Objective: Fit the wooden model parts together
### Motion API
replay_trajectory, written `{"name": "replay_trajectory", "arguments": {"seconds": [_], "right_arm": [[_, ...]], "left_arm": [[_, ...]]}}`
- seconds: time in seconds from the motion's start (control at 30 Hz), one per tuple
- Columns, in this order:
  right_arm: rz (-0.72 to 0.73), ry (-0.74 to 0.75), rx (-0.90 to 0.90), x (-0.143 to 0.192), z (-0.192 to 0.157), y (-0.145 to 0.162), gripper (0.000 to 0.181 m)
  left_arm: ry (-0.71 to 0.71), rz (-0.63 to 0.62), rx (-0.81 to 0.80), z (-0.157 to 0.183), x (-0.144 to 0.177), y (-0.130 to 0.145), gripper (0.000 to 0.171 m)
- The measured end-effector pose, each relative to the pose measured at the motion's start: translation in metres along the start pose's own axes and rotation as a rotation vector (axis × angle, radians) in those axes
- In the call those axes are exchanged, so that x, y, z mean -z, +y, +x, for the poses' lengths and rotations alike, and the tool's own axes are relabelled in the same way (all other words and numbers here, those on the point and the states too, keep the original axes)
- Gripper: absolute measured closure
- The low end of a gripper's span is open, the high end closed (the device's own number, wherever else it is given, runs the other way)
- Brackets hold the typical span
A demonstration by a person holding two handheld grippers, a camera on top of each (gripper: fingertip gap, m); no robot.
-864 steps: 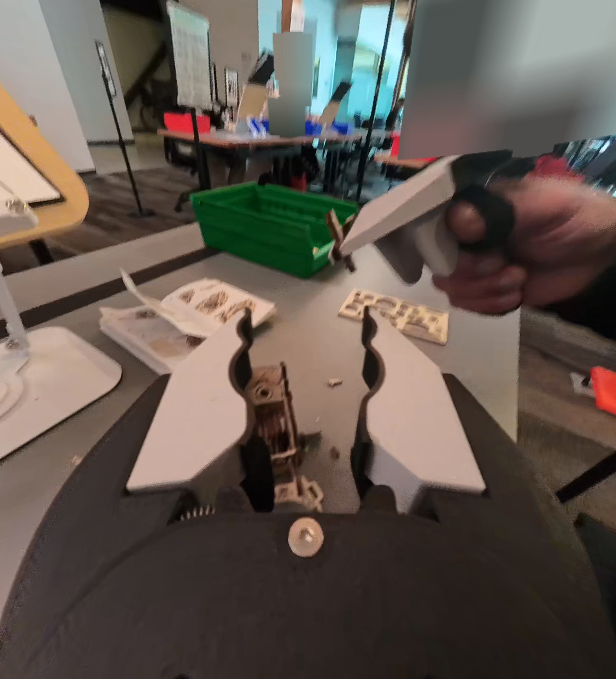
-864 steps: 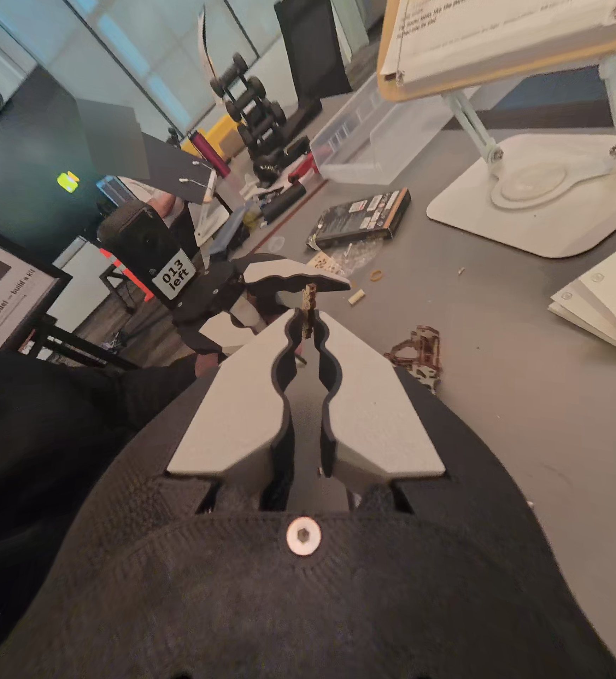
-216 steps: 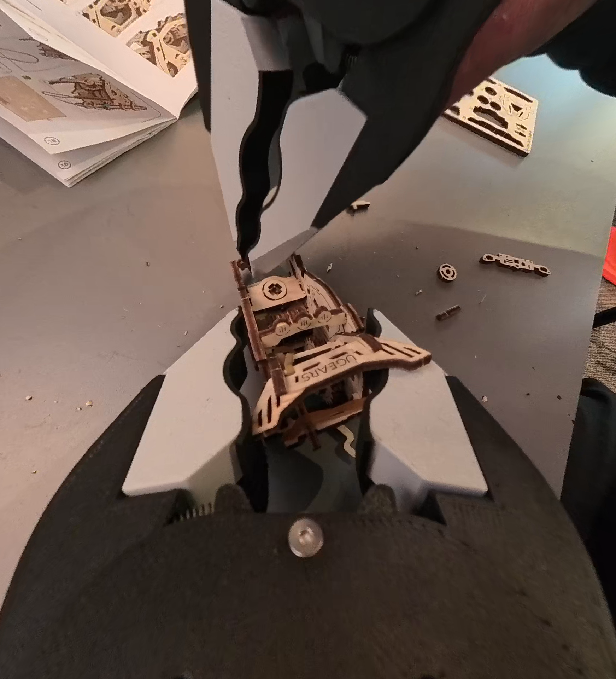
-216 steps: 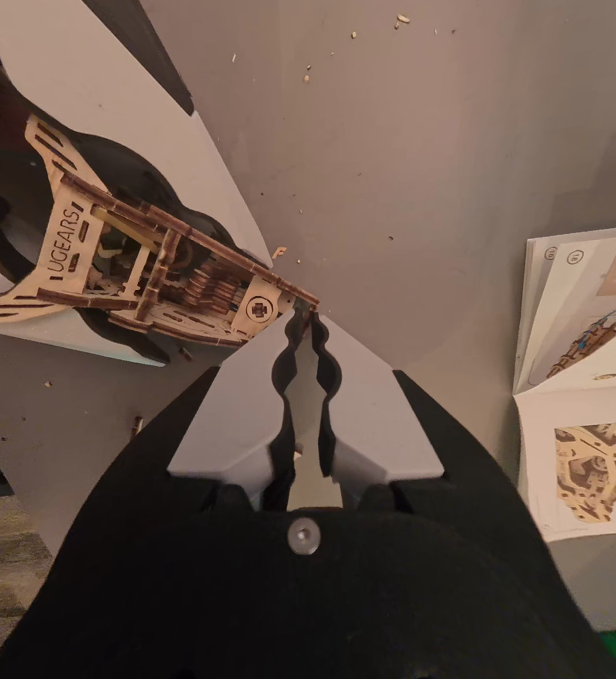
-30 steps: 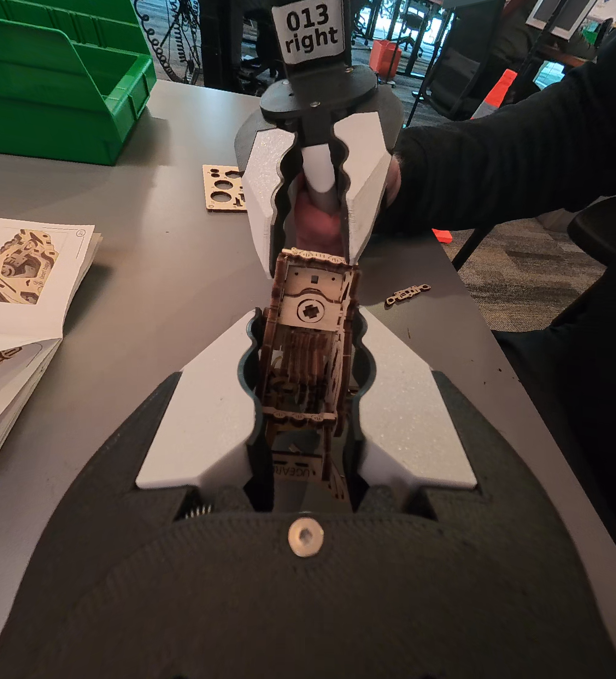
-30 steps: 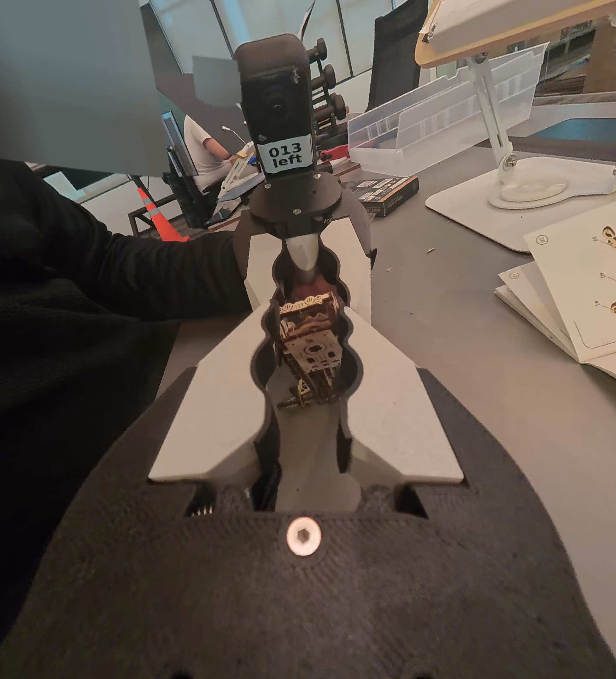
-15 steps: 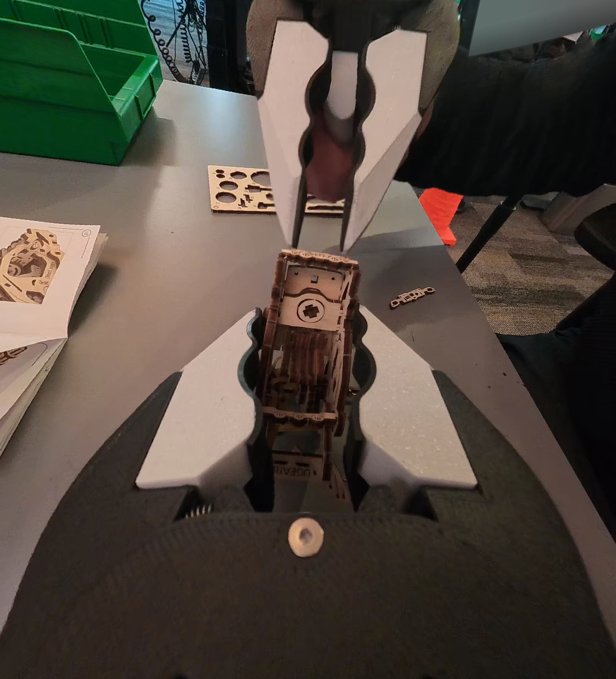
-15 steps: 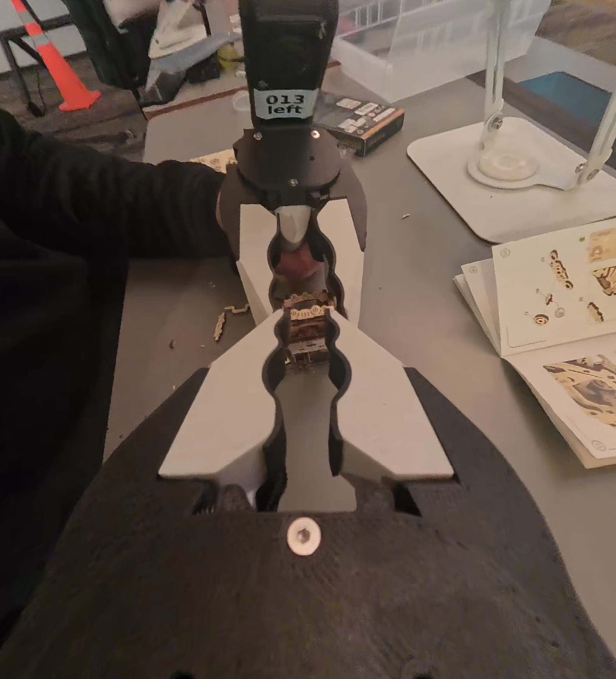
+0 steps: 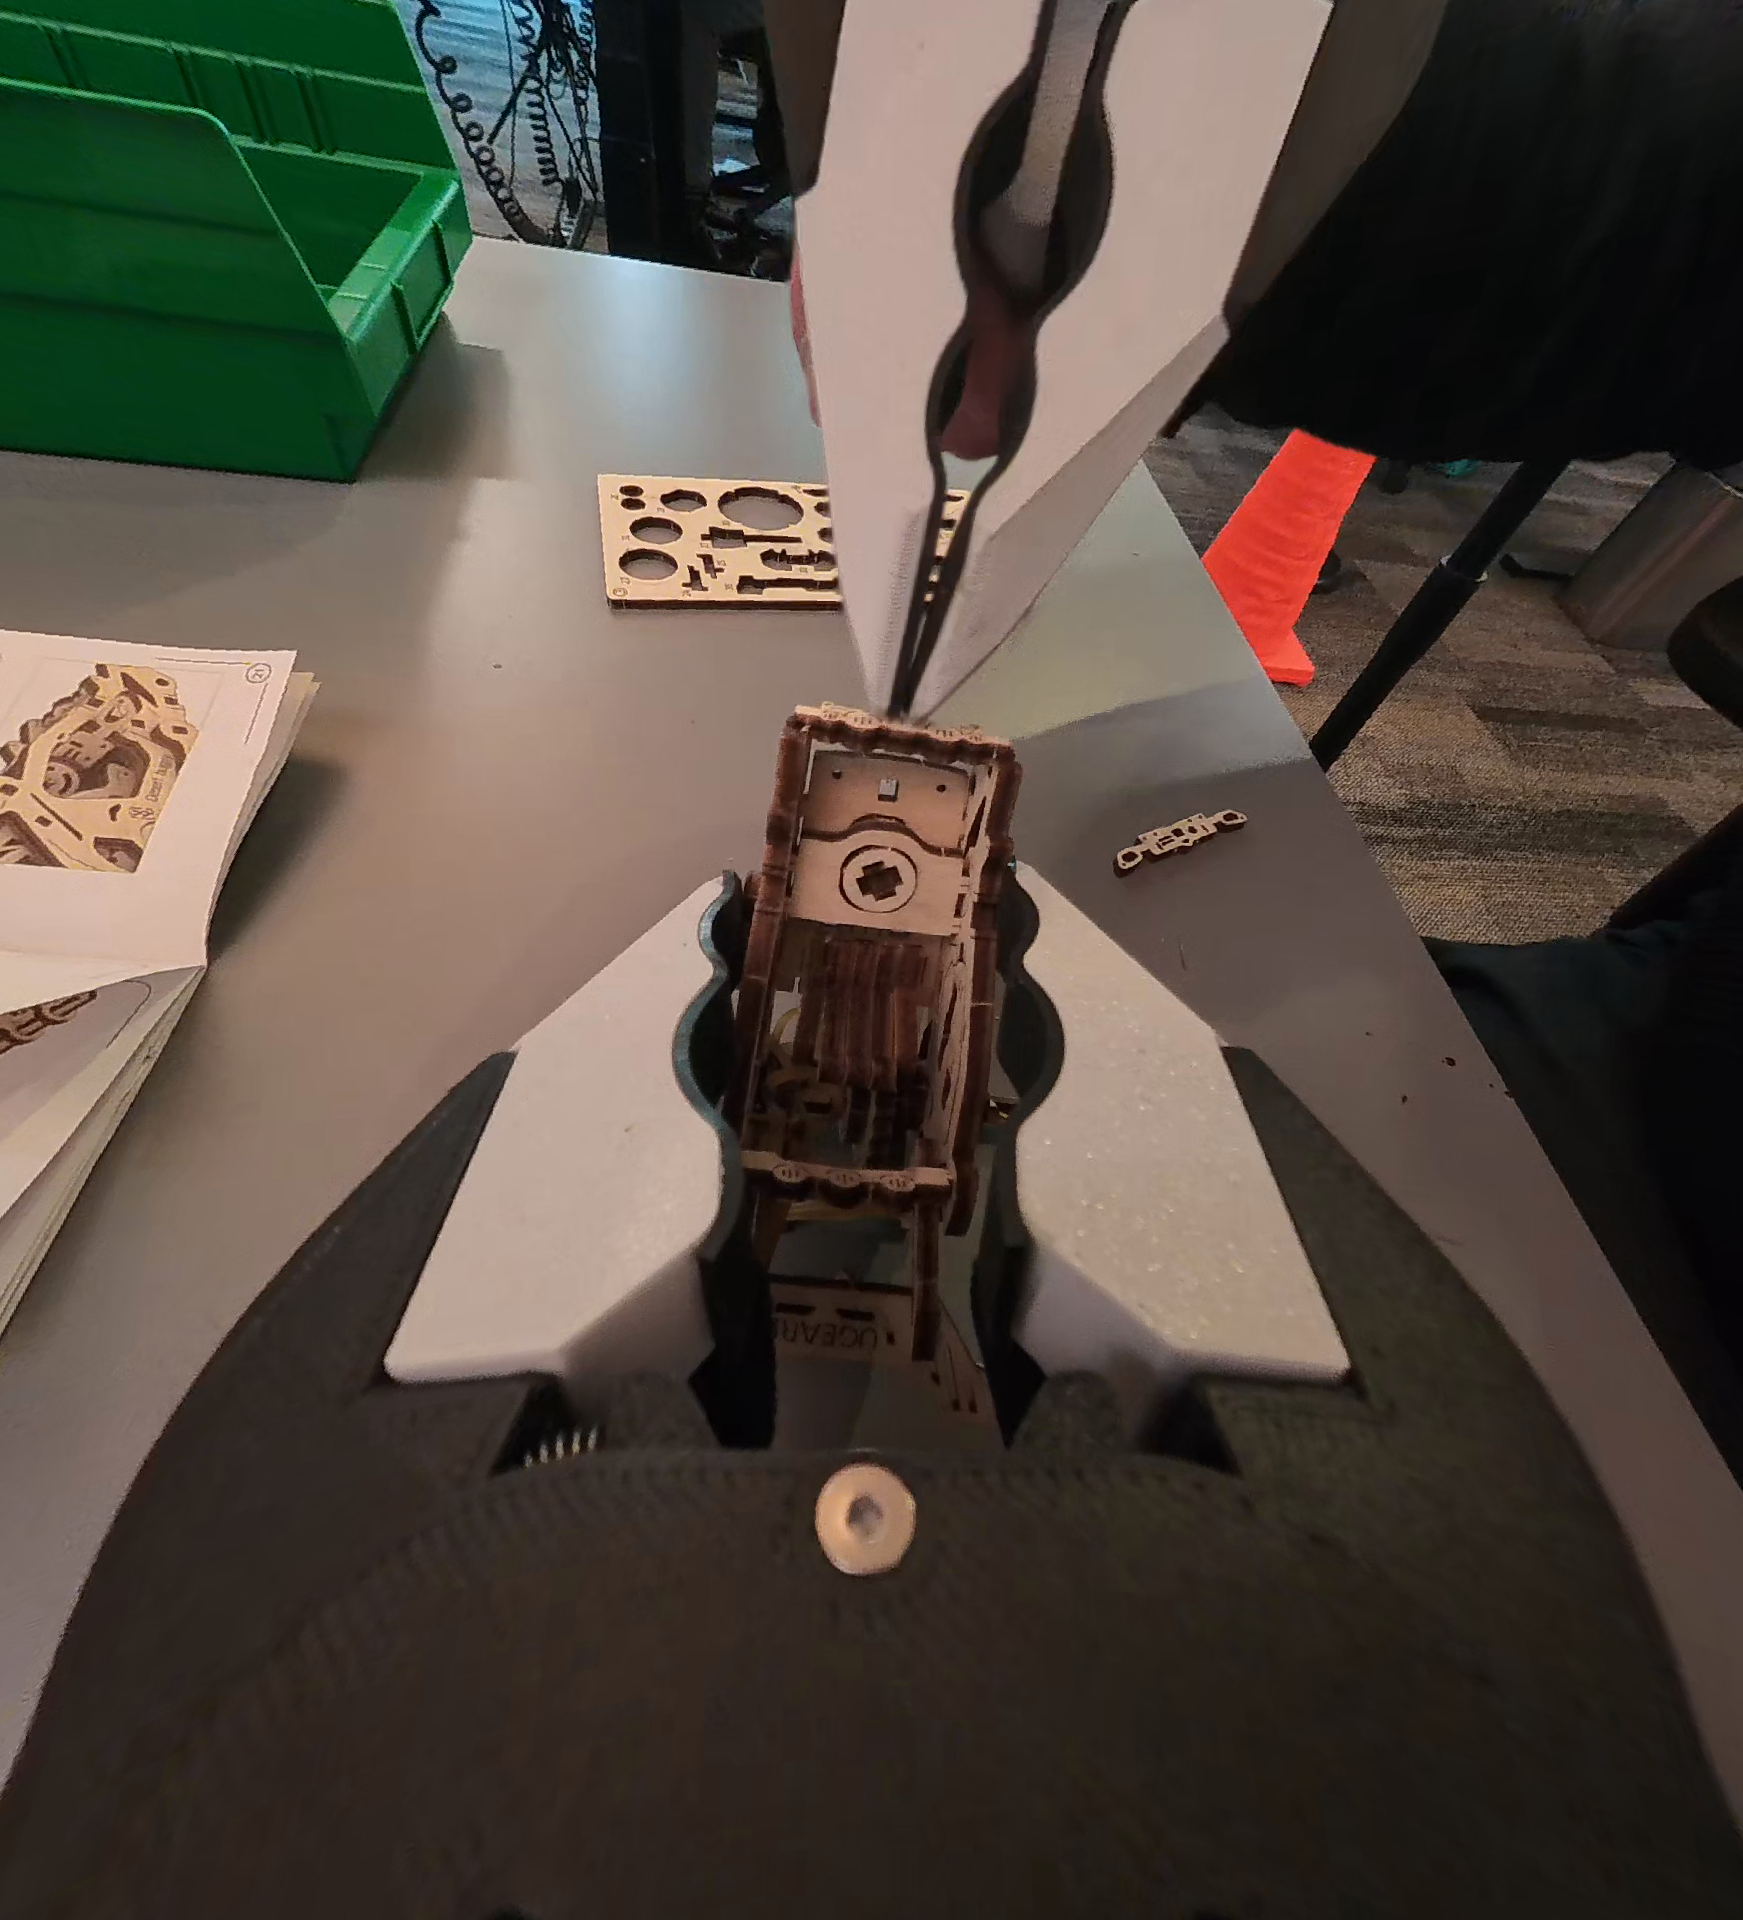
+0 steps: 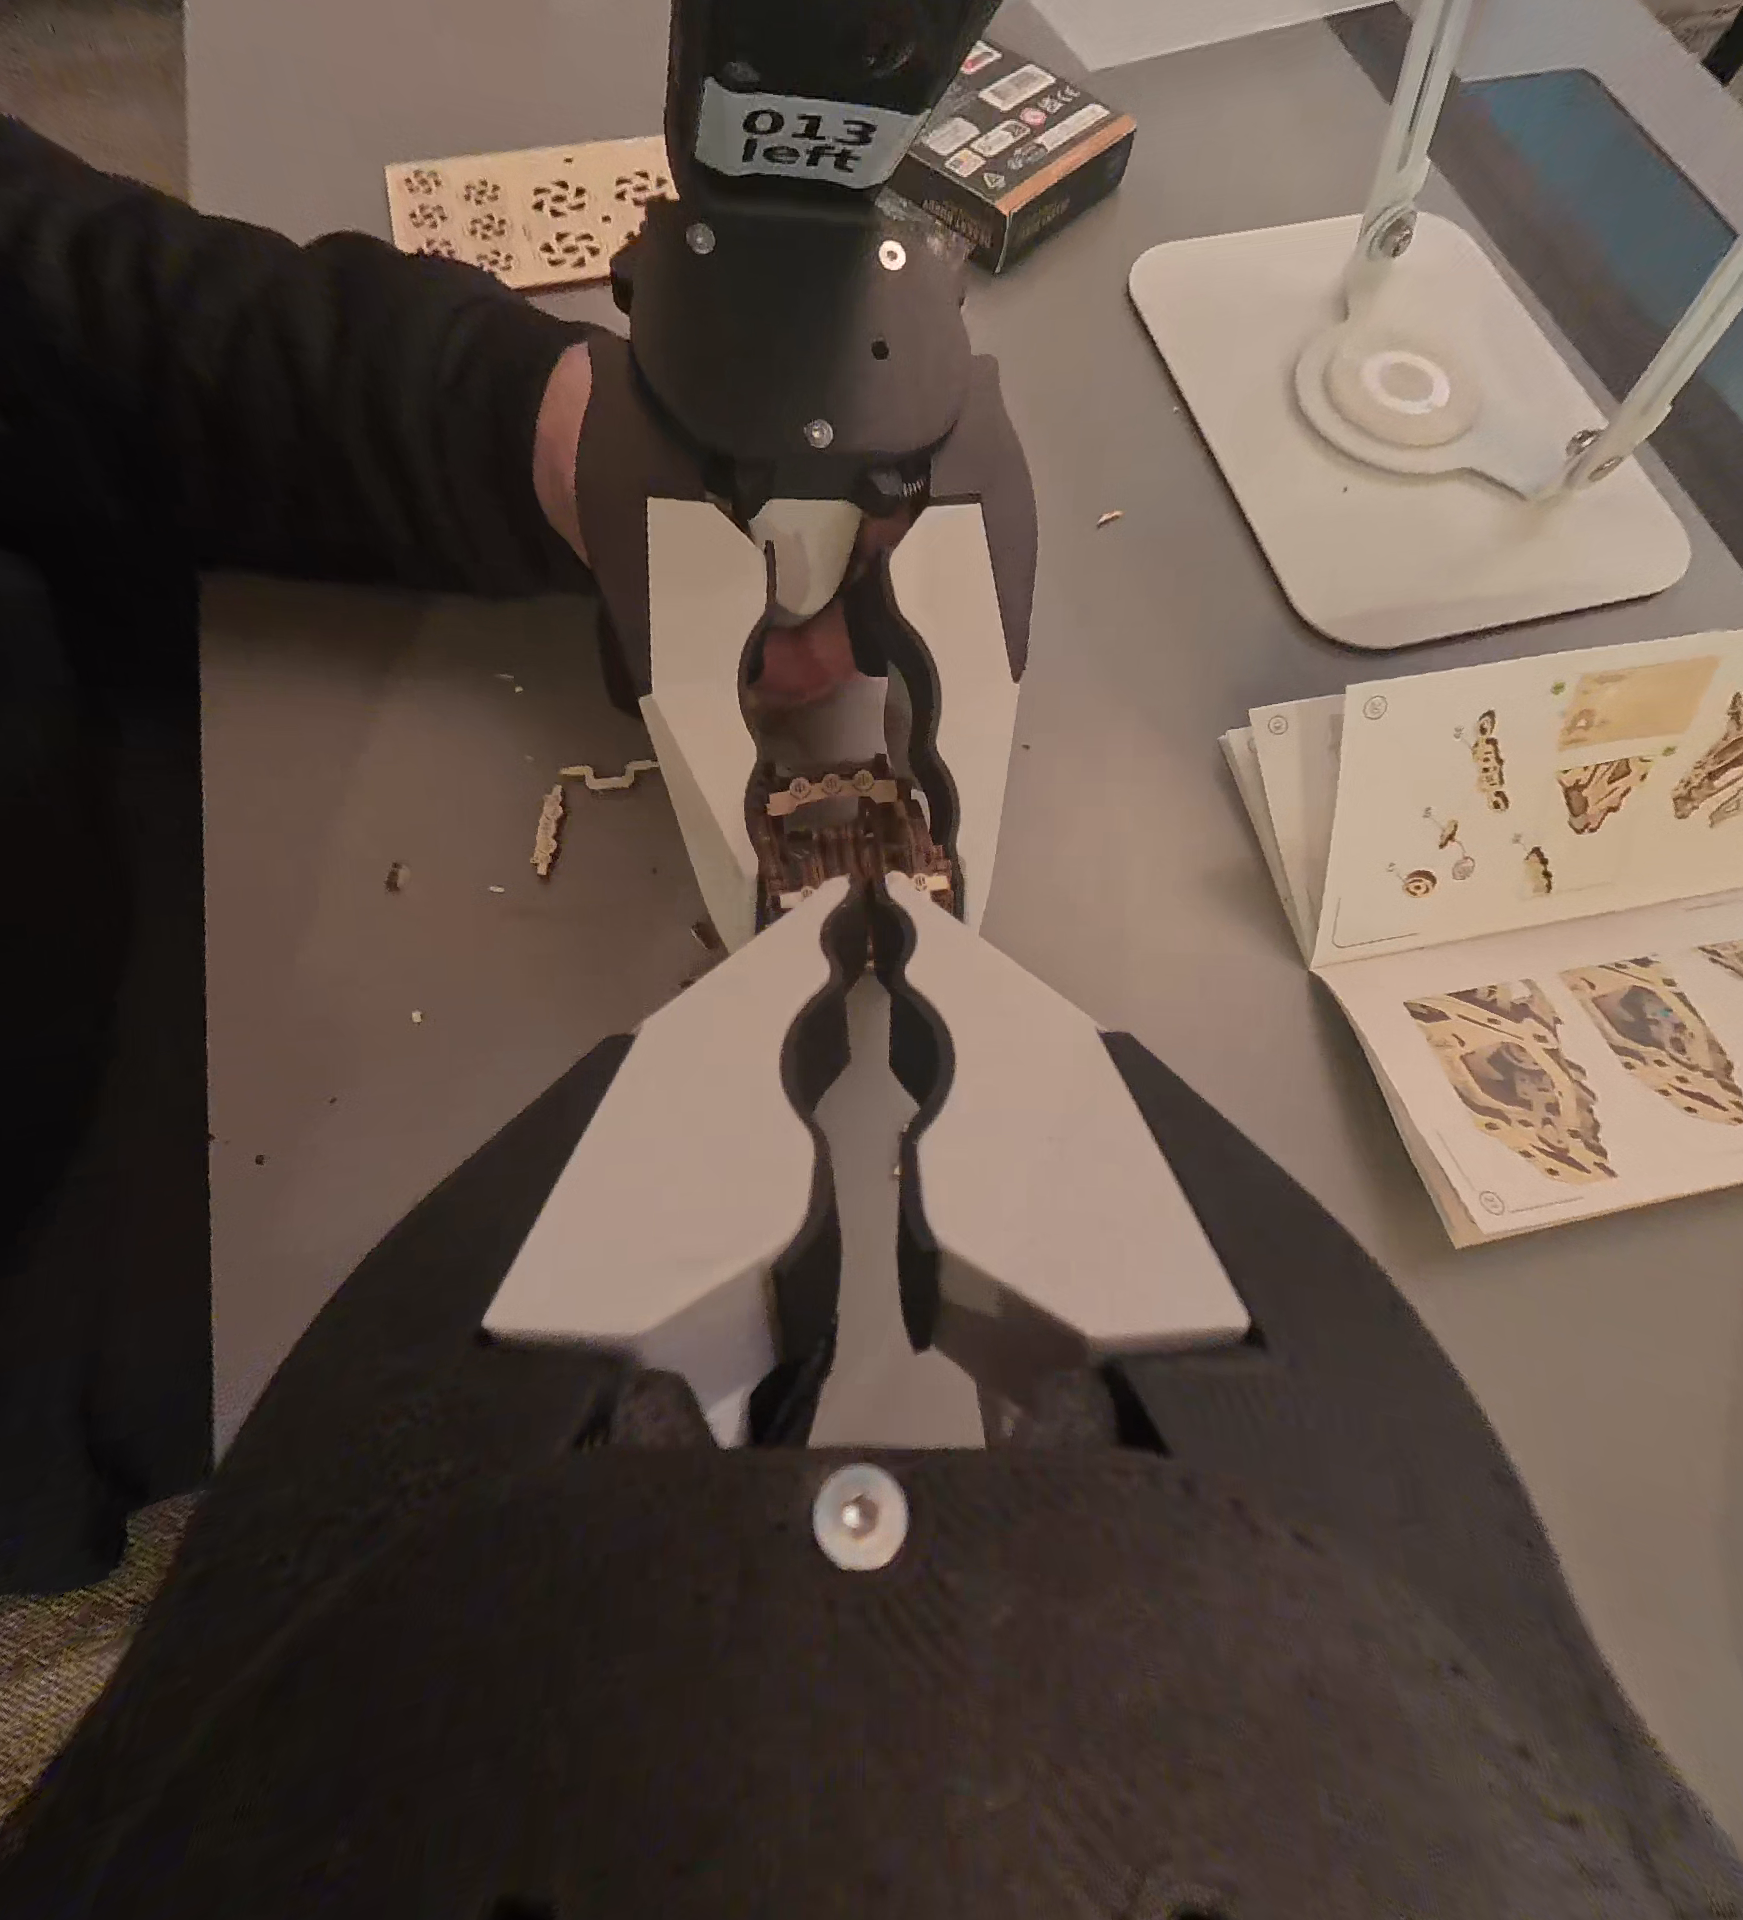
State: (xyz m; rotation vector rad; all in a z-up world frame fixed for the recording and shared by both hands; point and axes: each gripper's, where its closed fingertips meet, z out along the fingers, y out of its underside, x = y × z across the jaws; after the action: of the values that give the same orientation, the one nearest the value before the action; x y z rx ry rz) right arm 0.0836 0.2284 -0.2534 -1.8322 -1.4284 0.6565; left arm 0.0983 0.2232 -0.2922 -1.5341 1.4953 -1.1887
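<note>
Grey table (image 9: 451, 790) fills the view; green bin (image 9: 150, 260) sits at ten o'clock, patterned carpet (image 9: 1532, 790) at three with an orange cone (image 9: 1282, 551). White stand base (image 10: 1407, 436) at one o'clock.

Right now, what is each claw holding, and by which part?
Left claw: the wooden model, by its two long sides. Right claw: closed at the model's top end; any hold cannot be told.

On the bench (image 9: 493, 644), the booklet (image 9: 67, 831) lies left of the wooden model (image 9: 877, 966), with the bin (image 9: 171, 260) behind it and the punched sheet (image 9: 721, 540) beyond the model.
</note>
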Motion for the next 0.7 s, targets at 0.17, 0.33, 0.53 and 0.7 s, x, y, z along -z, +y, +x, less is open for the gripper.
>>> {"name": "replay_trajectory", "arguments": {"seconds": [0.17, 0.33, 0.53, 0.7], "right_arm": [[-0.039, -0.015, -0.005, -0.0005, 0.0012, 0.0021, 0.181], [-0.02, -0.049, -0.064, -0.0006, 0.0011, 0.0029, 0.181], [-0.032, -0.074, -0.092, -0.001, 0.0011, 0.0039, 0.181], [-0.073, -0.084, -0.101, -0.0015, 0.0013, 0.0039, 0.181]], "left_arm": [[0.0, -0.002, 0.001, -0.0009, -0.0002, 0.0001, 0.127], [-0.008, -0.004, -0.011, -0.0008, -0.0004, 0.0002, 0.127], [-0.008, -0.004, -0.013, -0.0008, -0.0003, 0.0003, 0.127], [-0.013, -0.005, -0.019, -0.001, -0.0002, 0.0003, 0.127]]}}
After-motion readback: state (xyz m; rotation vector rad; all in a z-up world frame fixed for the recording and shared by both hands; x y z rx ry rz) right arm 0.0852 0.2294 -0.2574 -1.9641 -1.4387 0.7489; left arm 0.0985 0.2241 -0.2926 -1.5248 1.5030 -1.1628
